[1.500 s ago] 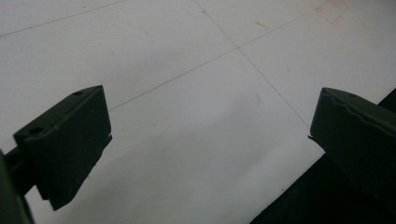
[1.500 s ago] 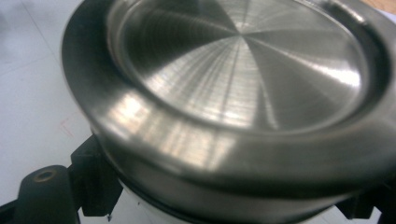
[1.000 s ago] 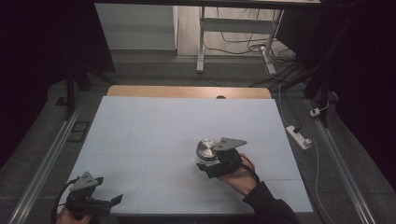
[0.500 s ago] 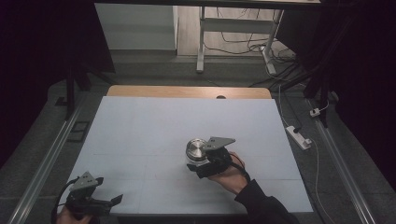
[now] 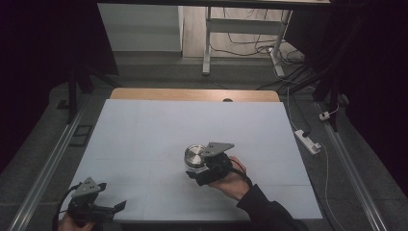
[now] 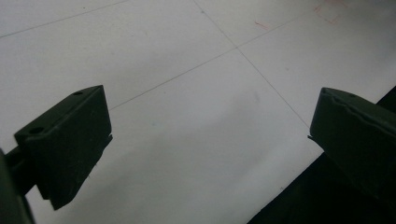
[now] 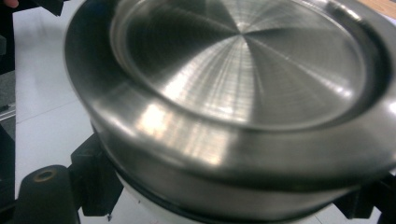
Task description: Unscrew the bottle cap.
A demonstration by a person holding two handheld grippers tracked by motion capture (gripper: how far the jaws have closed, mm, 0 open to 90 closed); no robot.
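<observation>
The tin (image 7: pixel 243 88) is brushed metal, glossy, with fine turned rings on its lid. The worktop (image 5: pixel 144 134) is smooth matt white, its far edge bare wood. Both claws look matt black plastic

1. The white table surface (image 5: pixel 144 139) lies bare across its far half and its left side; passage there is unobstructed.
2. A round metal container (image 5: pixel 195 155) stands near the table's middle, clamped between the jaws of the right gripper (image 5: pixel 202 166). Together with the right hand (image 5: pixel 231 180) behind it, it blocks the near-centre zone.
3. The left gripper (image 5: pixel 98 209) sits at the near left corner, jaws spread wide over bare surface close to the table edge (image 6: pixel 280 186).
4. Between the two grippers, the near strip is free.
5. A white power strip (image 5: pixel 308 141) lies on the floor beside the table's right edge.
</observation>
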